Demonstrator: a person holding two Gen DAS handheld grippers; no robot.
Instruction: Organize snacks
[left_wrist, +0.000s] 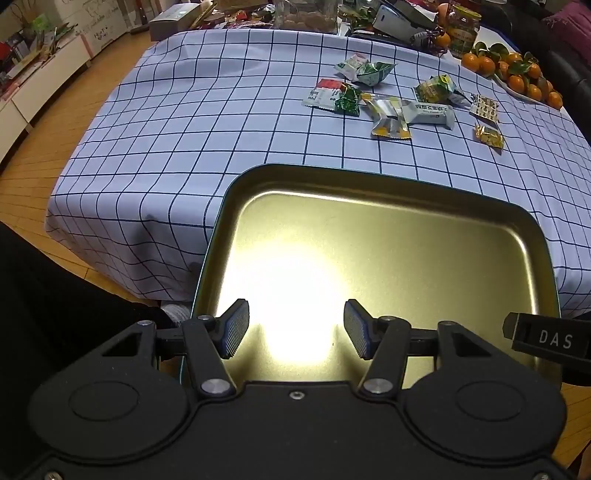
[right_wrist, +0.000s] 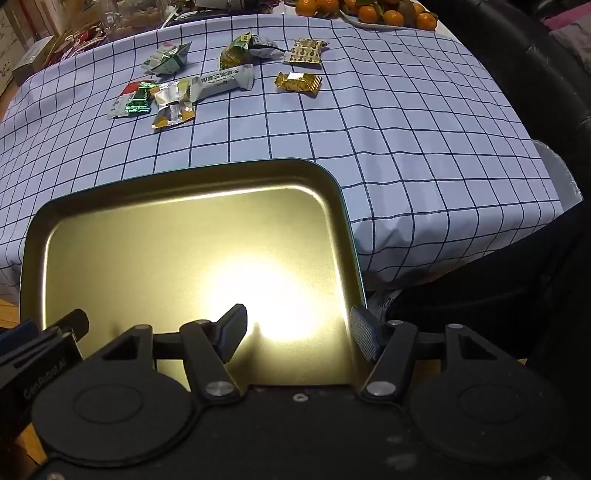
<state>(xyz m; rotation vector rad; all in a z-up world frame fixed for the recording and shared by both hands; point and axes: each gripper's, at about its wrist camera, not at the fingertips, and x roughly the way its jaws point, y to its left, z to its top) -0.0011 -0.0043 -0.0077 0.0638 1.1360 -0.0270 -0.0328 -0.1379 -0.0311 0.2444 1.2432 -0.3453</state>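
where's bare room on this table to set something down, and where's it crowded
The gold tray is empty inside. The checked cloth is bare left of the snack wrappers and between them and the tray's far rim. It is crowded around the wrappers, the oranges and the clutter along the far edge.

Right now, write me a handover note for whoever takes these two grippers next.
Left gripper: open, nothing between its fingers, poised over the gold tray.
Right gripper: open, empty, over the tray's right edge.
Tray: bare, at the near edge of the checked tablecloth.
Snacks: the wrapped snacks lie scattered farther back on the cloth, including a gold-wrapped candy off to the right.
Done: no snack is in the tray.
Left: move every snack into the tray.
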